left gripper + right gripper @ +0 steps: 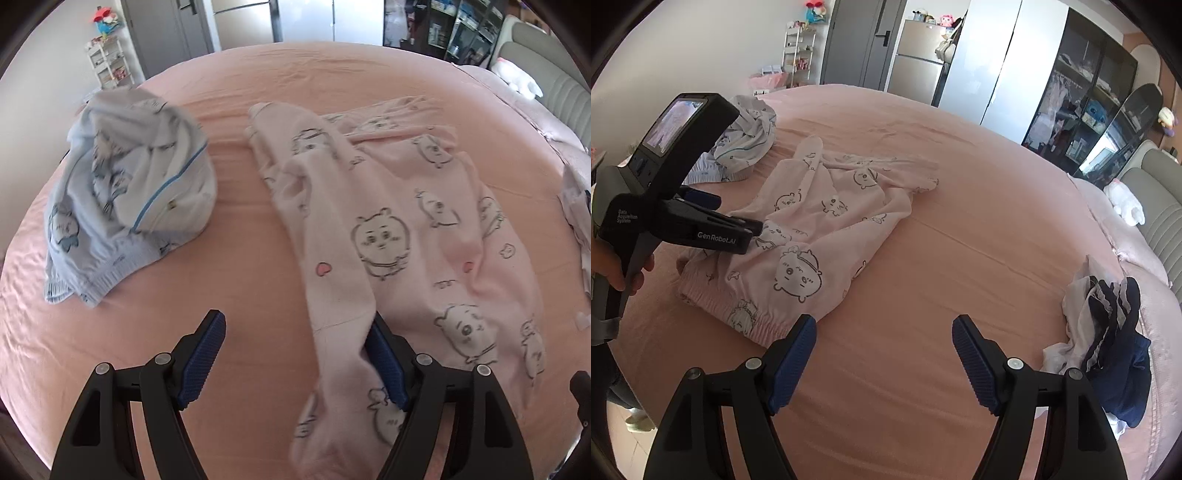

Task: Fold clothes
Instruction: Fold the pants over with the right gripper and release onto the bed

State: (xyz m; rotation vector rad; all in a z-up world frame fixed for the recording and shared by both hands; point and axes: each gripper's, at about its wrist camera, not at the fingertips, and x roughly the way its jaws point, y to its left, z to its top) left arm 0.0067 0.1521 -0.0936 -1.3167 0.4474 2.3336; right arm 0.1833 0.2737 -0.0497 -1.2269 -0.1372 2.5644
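Note:
Pale pink pyjama trousers (388,236) with cartoon animal prints lie crumpled on the pink bed sheet (258,266). My left gripper (299,328) is open over the trousers' near end; a fold of the fabric lies between its jaws, against the right finger (384,354). In the right wrist view the trousers (820,236) lie at centre left, with the left gripper (713,221) over their left edge. My right gripper (884,334) is open and empty above bare sheet (960,240), just right of the elastic waistband (761,325).
A crumpled light blue garment (125,192) lies at the bed's far left. A white and navy garment pile (1104,339) lies at the right edge. Headboard cushions (1160,206), wardrobe, fridge and shelves stand beyond the bed.

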